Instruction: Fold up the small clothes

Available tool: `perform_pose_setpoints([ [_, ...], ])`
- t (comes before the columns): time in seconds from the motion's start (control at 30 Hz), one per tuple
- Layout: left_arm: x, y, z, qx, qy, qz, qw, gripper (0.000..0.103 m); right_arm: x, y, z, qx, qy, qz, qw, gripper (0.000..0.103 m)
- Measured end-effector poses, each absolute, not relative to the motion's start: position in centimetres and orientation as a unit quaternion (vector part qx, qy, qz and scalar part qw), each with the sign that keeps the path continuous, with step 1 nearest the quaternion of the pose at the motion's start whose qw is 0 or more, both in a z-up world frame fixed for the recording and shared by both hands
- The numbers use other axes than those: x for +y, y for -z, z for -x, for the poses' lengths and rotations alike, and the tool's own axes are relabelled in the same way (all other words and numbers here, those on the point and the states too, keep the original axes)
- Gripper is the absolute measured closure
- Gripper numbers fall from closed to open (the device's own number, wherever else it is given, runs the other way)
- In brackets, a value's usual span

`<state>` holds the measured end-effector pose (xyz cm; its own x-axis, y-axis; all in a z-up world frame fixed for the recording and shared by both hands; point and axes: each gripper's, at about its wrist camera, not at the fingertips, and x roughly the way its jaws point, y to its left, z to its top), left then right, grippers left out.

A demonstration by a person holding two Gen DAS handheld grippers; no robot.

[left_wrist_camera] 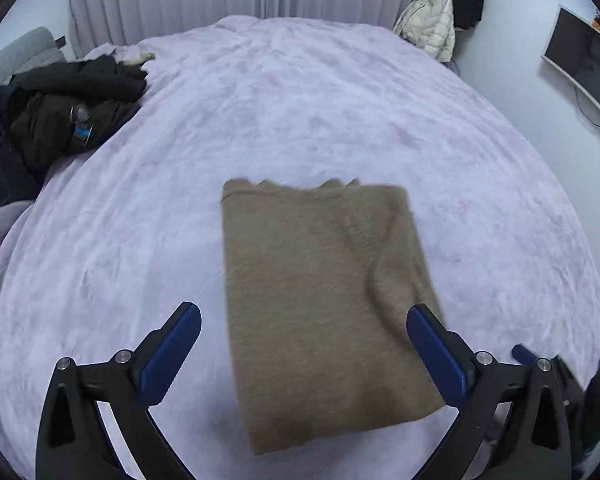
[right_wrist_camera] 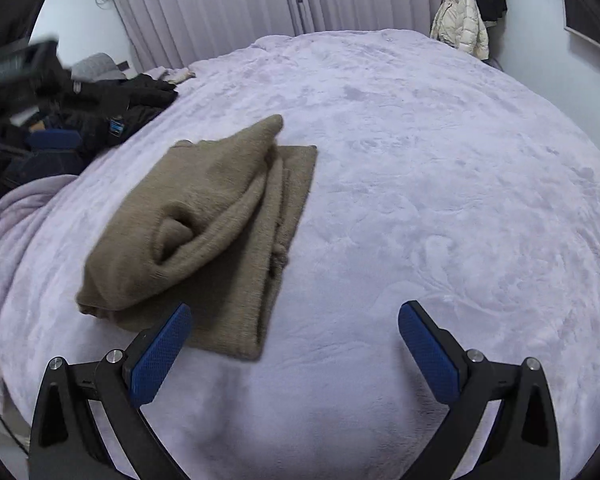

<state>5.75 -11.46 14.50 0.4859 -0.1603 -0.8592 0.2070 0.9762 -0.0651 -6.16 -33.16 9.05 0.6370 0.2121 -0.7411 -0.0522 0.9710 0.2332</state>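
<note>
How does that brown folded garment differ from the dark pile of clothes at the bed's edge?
The brown garment is folded into a neat rectangle; the dark pile is a crumpled heap. The brown garment lies mid-bed, near both open tools; the dark pile sits far off at the bed's left edge. Both rest on the lilac blanket.

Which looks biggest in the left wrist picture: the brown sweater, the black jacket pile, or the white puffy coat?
1. Brown sweater, though it is nearest the camera.
2. Black jacket pile.
3. White puffy coat, farthest away, so its real size is unsure.
</note>
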Motion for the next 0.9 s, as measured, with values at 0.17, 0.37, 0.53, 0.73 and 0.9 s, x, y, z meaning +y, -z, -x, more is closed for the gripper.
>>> perform_pose_setpoints([
  [0.17,-6.7,-8.8,-5.6,0.525,0.050,-0.010,0.849,0.000,-30.2,-10.6,6.4,0.401,-0.151,-0.124,0.895,0.000],
  [0.37,-5.7,-5.2,-5.6,0.556,0.073,0.061,0.826,0.000,-27.3,-8.6,1.4,0.451,-0.155,-0.152,0.866,0.011],
  [0.53,-6.2,-7.1,-5.0,0.541,0.094,0.054,0.834,0.000,-29.0,-7.5,-2.3,0.476,-0.154,-0.228,0.835,0.086],
  [0.73,-8.1,-4.6,-4.6,0.554,0.110,0.009,0.825,0.000,-30.7,-6.1,0.6,0.457,-0.126,-0.223,0.852,0.086],
  [0.9,-6.9,-4.3,-4.4,0.563,0.121,0.062,0.816,0.000,-32.7,-4.3,0.7,0.469,-0.131,-0.279,0.828,0.071],
])
